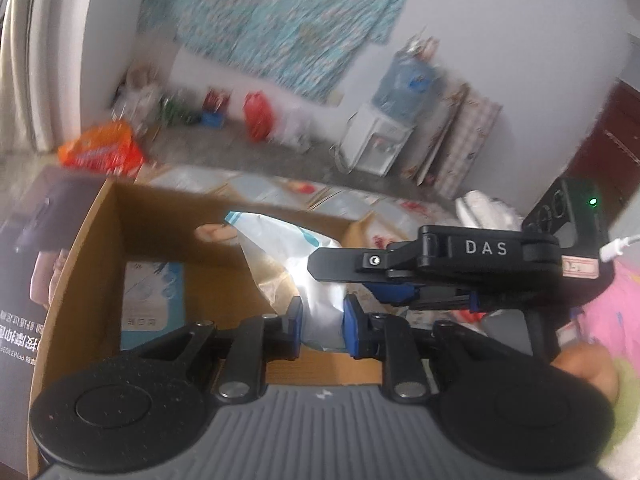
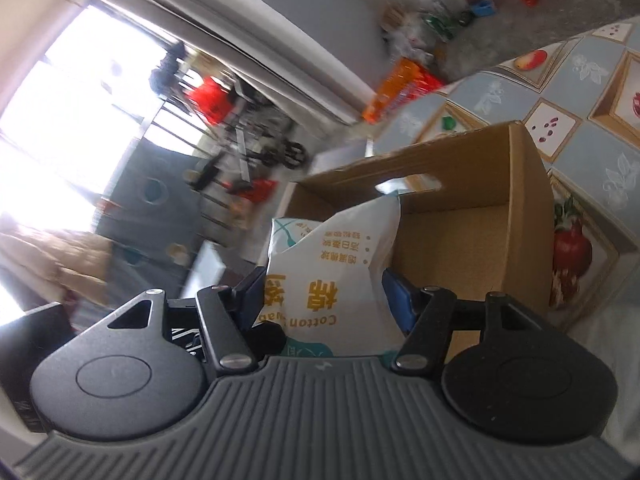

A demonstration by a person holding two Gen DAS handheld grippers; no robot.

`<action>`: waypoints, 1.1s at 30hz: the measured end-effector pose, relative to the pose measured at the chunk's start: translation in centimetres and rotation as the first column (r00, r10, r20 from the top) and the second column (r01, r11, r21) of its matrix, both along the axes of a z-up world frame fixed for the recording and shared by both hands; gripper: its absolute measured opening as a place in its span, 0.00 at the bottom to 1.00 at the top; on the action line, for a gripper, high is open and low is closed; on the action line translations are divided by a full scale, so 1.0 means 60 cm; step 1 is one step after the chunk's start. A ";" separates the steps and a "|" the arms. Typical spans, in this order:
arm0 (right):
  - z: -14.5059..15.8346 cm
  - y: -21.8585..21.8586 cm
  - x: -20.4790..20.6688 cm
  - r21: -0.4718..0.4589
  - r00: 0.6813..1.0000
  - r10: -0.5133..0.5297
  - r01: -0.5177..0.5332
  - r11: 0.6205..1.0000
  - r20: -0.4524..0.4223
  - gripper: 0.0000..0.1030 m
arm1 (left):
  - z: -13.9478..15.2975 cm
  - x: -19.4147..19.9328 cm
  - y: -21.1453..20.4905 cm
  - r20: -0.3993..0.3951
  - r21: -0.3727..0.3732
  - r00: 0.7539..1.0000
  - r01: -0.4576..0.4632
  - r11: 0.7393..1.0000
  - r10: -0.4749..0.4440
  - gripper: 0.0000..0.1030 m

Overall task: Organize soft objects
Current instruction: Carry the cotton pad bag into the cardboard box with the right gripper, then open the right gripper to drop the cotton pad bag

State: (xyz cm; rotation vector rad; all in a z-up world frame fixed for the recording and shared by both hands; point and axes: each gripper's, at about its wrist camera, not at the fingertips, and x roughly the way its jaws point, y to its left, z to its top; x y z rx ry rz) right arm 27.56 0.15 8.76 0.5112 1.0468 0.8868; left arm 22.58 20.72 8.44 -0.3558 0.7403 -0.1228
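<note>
A white plastic bag (image 1: 320,300) with teal print and orange lettering hangs over an open cardboard box (image 1: 92,240). My left gripper (image 1: 324,320) is shut on a narrow bunched part of it, blue pads pressing from both sides. My right gripper (image 1: 344,280) reaches in from the right and meets the same bag. In the right wrist view the bag (image 2: 332,264) fills the wider gap of the right gripper (image 2: 324,286), both pads against its sides, above the box (image 2: 480,160). A light blue packet (image 1: 152,300) lies flat inside the box.
The box stands on a fruit-patterned tablecloth (image 2: 580,80). A black printed carton (image 1: 24,280) is at its left, an orange packet (image 1: 100,152) beyond it. A water dispenser (image 1: 380,140) and red bag (image 1: 258,114) stand by the far wall. Pink cloth (image 1: 616,312) lies right.
</note>
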 end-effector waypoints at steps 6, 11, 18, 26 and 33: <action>-0.059 0.099 0.066 -0.170 1.000 0.010 -0.010 0.985 -0.001 0.60 | -0.067 0.052 0.048 -0.119 0.000 0.992 -0.028 1.000 0.028 0.23; -0.102 0.146 0.091 -0.275 1.000 0.018 -0.019 0.961 -0.006 0.60 | -0.108 0.085 0.065 -0.203 0.049 0.978 -0.038 0.998 0.048 0.24; -0.155 0.189 0.119 -0.377 0.997 -0.006 -0.025 0.926 -0.079 0.62 | -0.151 0.110 0.070 -0.307 0.080 0.950 -0.026 0.996 0.049 0.26; -0.181 0.209 0.124 -0.341 0.990 -0.022 -0.027 0.940 -0.138 0.66 | -0.175 0.118 0.091 -0.377 0.133 0.921 -0.056 0.989 0.103 0.30; -0.175 0.215 0.113 -0.317 0.994 -0.020 -0.014 0.948 -0.103 0.77 | -0.159 0.100 0.097 -0.376 0.133 0.916 -0.093 0.987 0.137 0.40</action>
